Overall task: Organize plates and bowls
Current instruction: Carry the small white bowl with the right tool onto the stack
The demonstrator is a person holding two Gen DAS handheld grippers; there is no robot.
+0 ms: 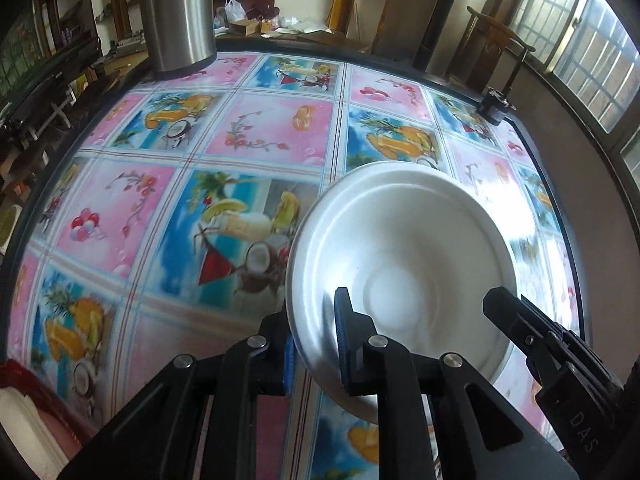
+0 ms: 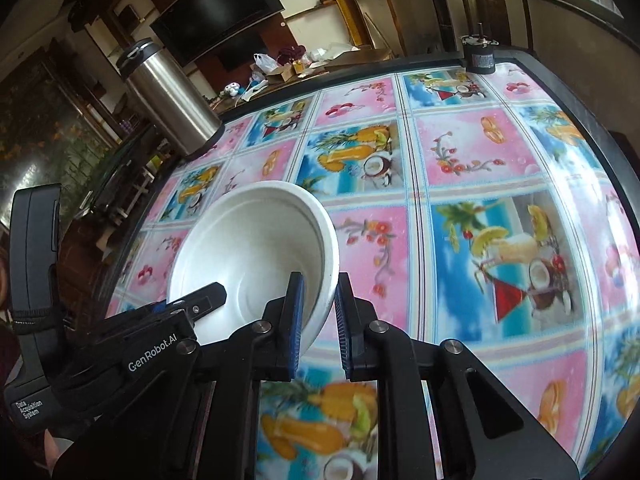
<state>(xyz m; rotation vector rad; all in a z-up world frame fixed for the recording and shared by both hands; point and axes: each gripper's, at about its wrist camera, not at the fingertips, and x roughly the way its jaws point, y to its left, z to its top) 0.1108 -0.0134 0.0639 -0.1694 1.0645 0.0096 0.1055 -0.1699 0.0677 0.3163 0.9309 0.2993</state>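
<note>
While both the left hand-held gripper [image 1: 316, 344] and the right hand-held gripper [image 2: 318, 320] clamp opposite rims of the white foam bowl [image 2: 256, 256] held above the fruit-patterned bench [image 2: 480, 160], well apart from the steel flask [image 2: 172, 100], placement appears next, requiring level lowering.

Our two cameras sit low, one on each gripper, and look forward along the fingers and down at the table [image 1: 256, 148]. The left camera is very close to the white bowl [image 1: 404, 264], which fills its lower right. It faces the far edge, where a steel can [image 1: 180, 12] stands high on the left. The right camera looks from the other side, with the same bowl [image 2: 256, 252] close at its lower left. Both views share the bowl, the bright fruit tablecloth [image 2: 460, 208], the steel can [image 2: 172, 96] and the messy room behind.
</note>
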